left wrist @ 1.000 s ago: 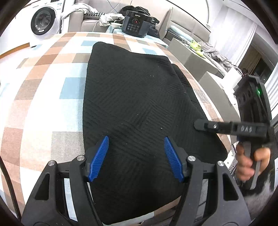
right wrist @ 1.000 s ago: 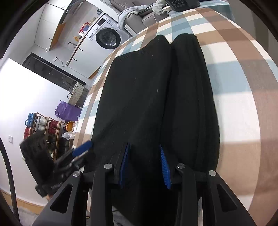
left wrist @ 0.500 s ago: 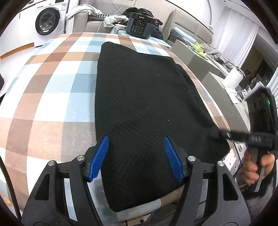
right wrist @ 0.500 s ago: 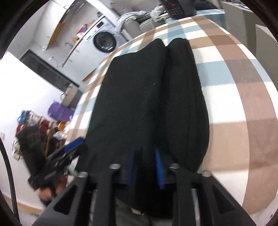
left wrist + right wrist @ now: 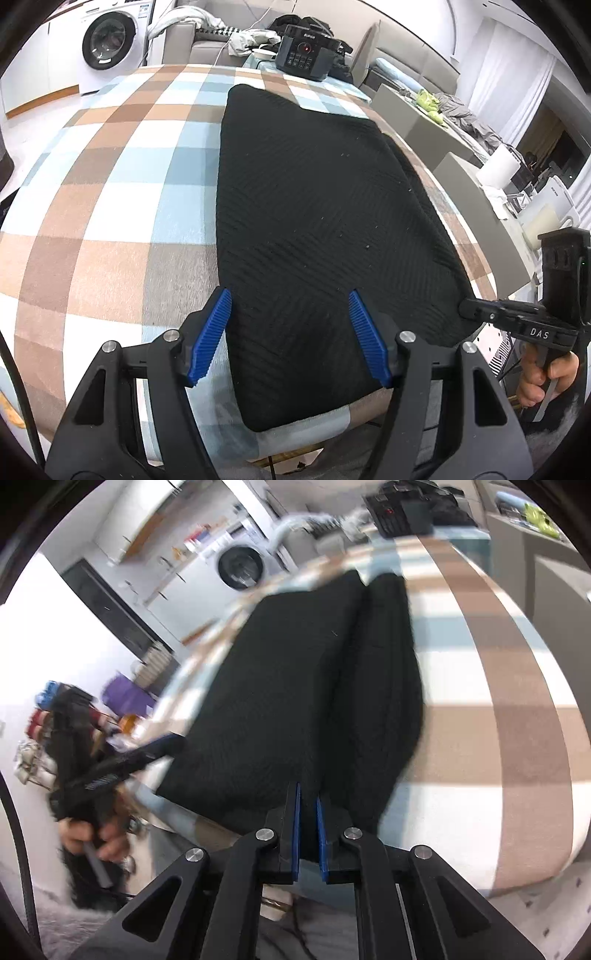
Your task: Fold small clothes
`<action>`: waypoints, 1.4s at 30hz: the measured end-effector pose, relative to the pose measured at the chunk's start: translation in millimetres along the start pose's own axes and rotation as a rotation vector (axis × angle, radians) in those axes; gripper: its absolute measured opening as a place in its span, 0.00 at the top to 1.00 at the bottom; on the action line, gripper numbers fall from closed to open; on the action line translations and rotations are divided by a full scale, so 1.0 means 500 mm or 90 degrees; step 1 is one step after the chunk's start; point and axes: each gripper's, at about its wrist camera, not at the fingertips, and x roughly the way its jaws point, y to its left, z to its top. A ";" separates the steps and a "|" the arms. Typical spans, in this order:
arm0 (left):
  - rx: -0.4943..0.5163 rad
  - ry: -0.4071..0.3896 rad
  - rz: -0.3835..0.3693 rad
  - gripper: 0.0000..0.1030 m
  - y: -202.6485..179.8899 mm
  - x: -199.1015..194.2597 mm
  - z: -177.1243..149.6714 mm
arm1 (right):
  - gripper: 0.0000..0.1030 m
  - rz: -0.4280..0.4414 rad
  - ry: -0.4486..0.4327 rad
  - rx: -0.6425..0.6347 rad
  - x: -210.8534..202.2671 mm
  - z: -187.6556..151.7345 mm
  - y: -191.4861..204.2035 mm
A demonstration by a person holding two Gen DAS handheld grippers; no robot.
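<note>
A black knit garment [image 5: 314, 203] lies folded lengthwise on the checked tablecloth [image 5: 110, 221]. Its near hem hangs toward the table's front edge. My left gripper [image 5: 290, 332] hovers open over the garment's near left part, blue pads apart with nothing pinched. In the right wrist view the garment [image 5: 288, 701] shows a fold line down its right side. My right gripper [image 5: 307, 812] is closing its jaws to a narrow slit on the near hem, with black cloth between the pads. The left wrist view shows its tip [image 5: 465, 308] at the garment's near right corner.
A dark cooker [image 5: 304, 57] stands at the table's far end. Behind it are a sofa with clothes and a washing machine [image 5: 107, 44]. A grey cabinet [image 5: 424, 118] runs along the table's right side. A hand [image 5: 543, 373] grips the right tool's handle.
The right gripper's pads came together on the near hem and it shifted sideways along the edge. The left gripper drifted a little toward the garment's left edge and stayed open.
</note>
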 end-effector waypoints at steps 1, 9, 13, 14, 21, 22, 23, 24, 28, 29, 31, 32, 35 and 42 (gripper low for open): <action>0.000 0.002 -0.001 0.38 -0.001 -0.002 -0.002 | 0.88 0.006 -0.008 0.004 -0.006 0.001 0.000; 0.049 0.007 -0.025 0.38 -0.044 -0.010 -0.019 | 0.92 -0.003 -0.024 -0.039 -0.021 -0.007 0.015; 0.055 0.017 -0.022 0.38 -0.049 -0.005 -0.033 | 0.92 -0.022 -0.008 -0.037 -0.019 0.000 0.003; 0.054 0.019 -0.020 0.38 -0.049 -0.006 -0.036 | 0.92 -0.021 -0.001 -0.033 -0.016 -0.001 -0.001; 0.003 0.016 -0.044 0.38 -0.017 -0.016 -0.032 | 0.59 0.012 -0.084 0.055 -0.044 0.031 -0.056; -0.008 0.017 -0.048 0.38 -0.010 -0.016 -0.029 | 0.59 0.016 -0.083 0.067 -0.035 0.038 -0.065; -0.019 0.015 -0.049 0.38 -0.003 -0.015 -0.025 | 0.59 0.021 -0.083 0.081 -0.021 0.051 -0.075; -0.026 0.013 -0.047 0.38 0.002 -0.015 -0.021 | 0.59 0.026 -0.086 0.087 -0.012 0.061 -0.078; -0.047 0.008 -0.029 0.38 0.022 -0.001 -0.003 | 0.59 0.030 -0.094 0.090 0.022 0.109 -0.090; -0.056 0.011 -0.026 0.38 0.029 0.007 0.002 | 0.59 0.033 -0.095 0.090 0.027 0.118 -0.093; -0.073 0.016 -0.025 0.38 0.040 0.022 0.012 | 0.64 0.020 -0.101 0.079 0.038 0.134 -0.094; -0.079 0.018 -0.023 0.38 0.044 0.029 0.018 | 0.70 0.002 -0.109 0.072 0.043 0.143 -0.094; -0.088 0.026 -0.016 0.38 0.049 0.050 0.034 | 0.95 -0.025 -0.110 0.052 0.050 0.152 -0.088; -0.069 0.030 0.003 0.38 0.046 0.070 0.053 | 0.89 -0.040 -0.085 0.071 0.034 0.131 -0.101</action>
